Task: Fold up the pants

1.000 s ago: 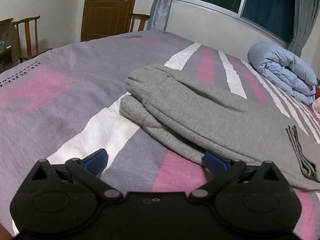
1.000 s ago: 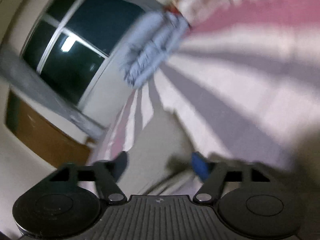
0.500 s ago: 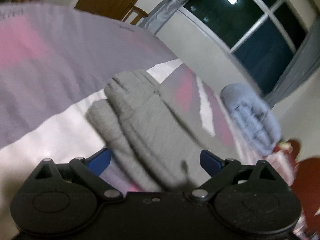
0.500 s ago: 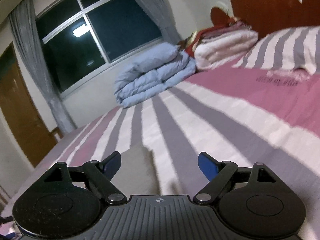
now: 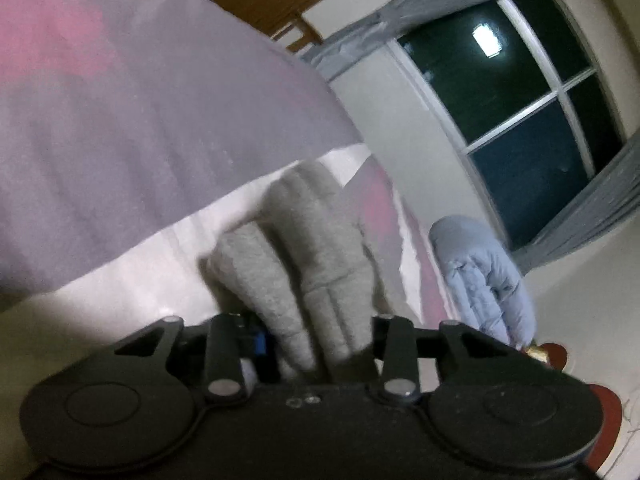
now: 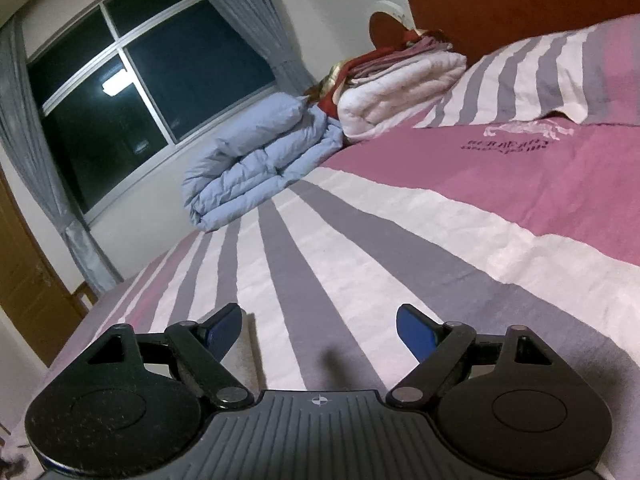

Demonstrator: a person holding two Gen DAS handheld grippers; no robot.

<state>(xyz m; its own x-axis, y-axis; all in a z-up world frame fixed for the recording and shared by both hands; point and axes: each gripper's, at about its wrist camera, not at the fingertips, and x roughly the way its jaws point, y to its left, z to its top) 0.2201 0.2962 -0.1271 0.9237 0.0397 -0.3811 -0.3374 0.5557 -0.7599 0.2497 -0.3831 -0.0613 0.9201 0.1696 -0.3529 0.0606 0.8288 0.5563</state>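
Observation:
The grey sweatpants (image 5: 304,256) lie folded on the striped bedspread (image 5: 120,128) in the left wrist view, which is tilted. My left gripper (image 5: 316,344) is shut on a bunched edge of the pants, with grey cloth filling the space between the jaws. My right gripper (image 6: 320,330) is open and empty, low over the striped bedspread (image 6: 360,248). A pale grey edge, possibly the pants (image 6: 246,360), shows just inside its left finger. Whether it touches is unclear.
A folded light-blue duvet (image 6: 256,156) lies at the far side of the bed below the dark window (image 6: 140,92). White and red folded bedding (image 6: 396,72), a striped pillow (image 6: 560,76) and a wooden headboard (image 6: 500,4) are at the right. A brown door (image 6: 24,276) stands left.
My left gripper has moved onto the pants, tilted, and closed from wide open onto the cloth. My right gripper has steadied low over the bed and stays open.

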